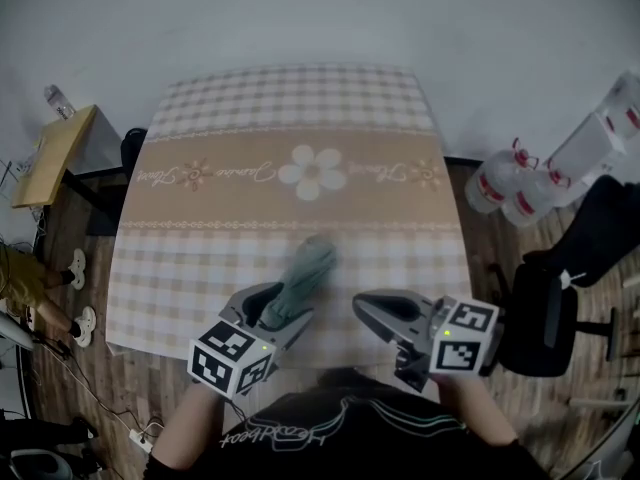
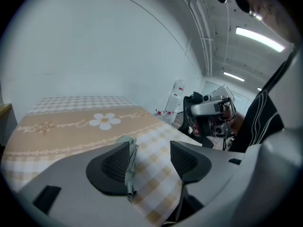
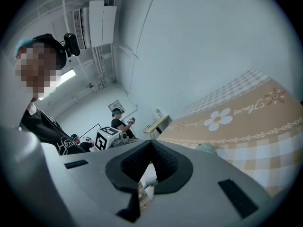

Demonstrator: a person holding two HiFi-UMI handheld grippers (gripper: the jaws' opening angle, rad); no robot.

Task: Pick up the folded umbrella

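The folded umbrella [image 1: 308, 268], a teal-green bundle, lies on the checked tablecloth [image 1: 200, 268] near the table's front edge, pointing towards the flower print. My left gripper [image 1: 280, 308] is open around its near end. In the left gripper view the umbrella [image 2: 128, 148] runs between the jaws, close against the left pad [image 2: 113, 163], with a wide gap to the right pad. My right gripper [image 1: 362, 306] hovers to the right of the umbrella, pointing left, apart from it. In the right gripper view its pads meet at the tip [image 3: 151, 145] with nothing held, and the umbrella [image 3: 207, 149] shows just beyond.
A black office chair [image 1: 545, 313] stands right of the table, with large water bottles [image 1: 510, 183] behind it. A wooden side table [image 1: 55, 153] is at the far left. Other people work in the background [image 3: 118, 122].
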